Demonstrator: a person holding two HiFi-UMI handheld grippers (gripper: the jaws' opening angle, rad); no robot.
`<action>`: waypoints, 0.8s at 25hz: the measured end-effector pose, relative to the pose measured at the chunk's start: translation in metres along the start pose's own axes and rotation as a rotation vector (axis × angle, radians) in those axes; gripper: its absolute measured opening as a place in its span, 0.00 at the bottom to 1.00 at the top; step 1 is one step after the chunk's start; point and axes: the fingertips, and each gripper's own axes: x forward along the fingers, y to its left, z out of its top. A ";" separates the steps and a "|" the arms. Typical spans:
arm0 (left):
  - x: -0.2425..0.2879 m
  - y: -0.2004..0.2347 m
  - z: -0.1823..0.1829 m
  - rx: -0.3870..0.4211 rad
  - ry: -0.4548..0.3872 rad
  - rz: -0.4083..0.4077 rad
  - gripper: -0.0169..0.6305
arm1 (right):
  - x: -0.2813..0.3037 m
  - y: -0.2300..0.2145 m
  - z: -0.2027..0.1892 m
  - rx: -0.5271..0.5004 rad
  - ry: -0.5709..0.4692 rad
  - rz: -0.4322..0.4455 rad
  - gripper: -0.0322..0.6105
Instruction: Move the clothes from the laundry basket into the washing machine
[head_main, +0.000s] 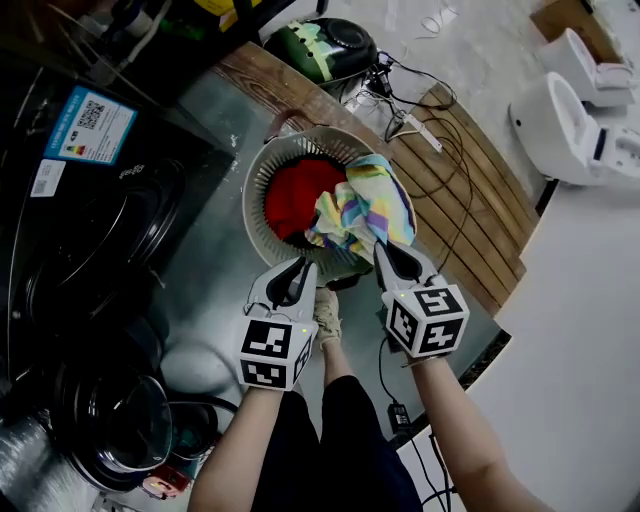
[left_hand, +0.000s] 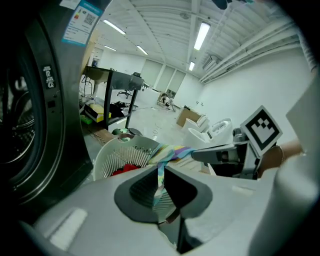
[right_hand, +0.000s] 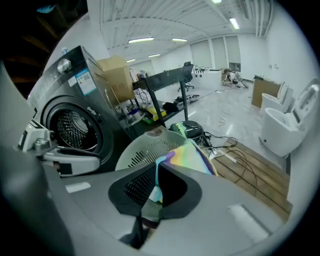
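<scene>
A round white laundry basket (head_main: 262, 175) stands on the floor with a red garment (head_main: 298, 195) inside. A pastel striped cloth (head_main: 365, 205) hangs lifted over the basket's near right side. My left gripper (head_main: 297, 268) is shut on that cloth's lower edge, and a strip of the cloth (left_hand: 167, 152) runs in between its jaws (left_hand: 161, 187). My right gripper (head_main: 381, 250) is shut on the same cloth (right_hand: 187, 157), pinched between its pads (right_hand: 156, 192). The dark washing machine (head_main: 100, 230) stands at the left, its drum opening (right_hand: 75, 127) facing the basket.
A wooden pallet (head_main: 470, 170) with loose cables lies right of the basket. A green and black rounded object (head_main: 325, 45) sits behind it. White toilets (head_main: 575, 120) stand at the far right. The washer's round door (head_main: 120, 420) hangs open at lower left. The person's legs are below the grippers.
</scene>
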 end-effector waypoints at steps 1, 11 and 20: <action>-0.006 0.001 0.005 -0.001 -0.007 0.001 0.24 | -0.008 0.013 0.009 0.002 -0.019 0.020 0.11; -0.077 0.008 0.025 -0.031 -0.078 0.020 0.29 | -0.075 0.128 0.074 0.024 -0.151 0.219 0.10; -0.119 0.029 0.015 -0.029 -0.086 0.046 0.69 | -0.116 0.236 0.101 -0.017 -0.192 0.449 0.10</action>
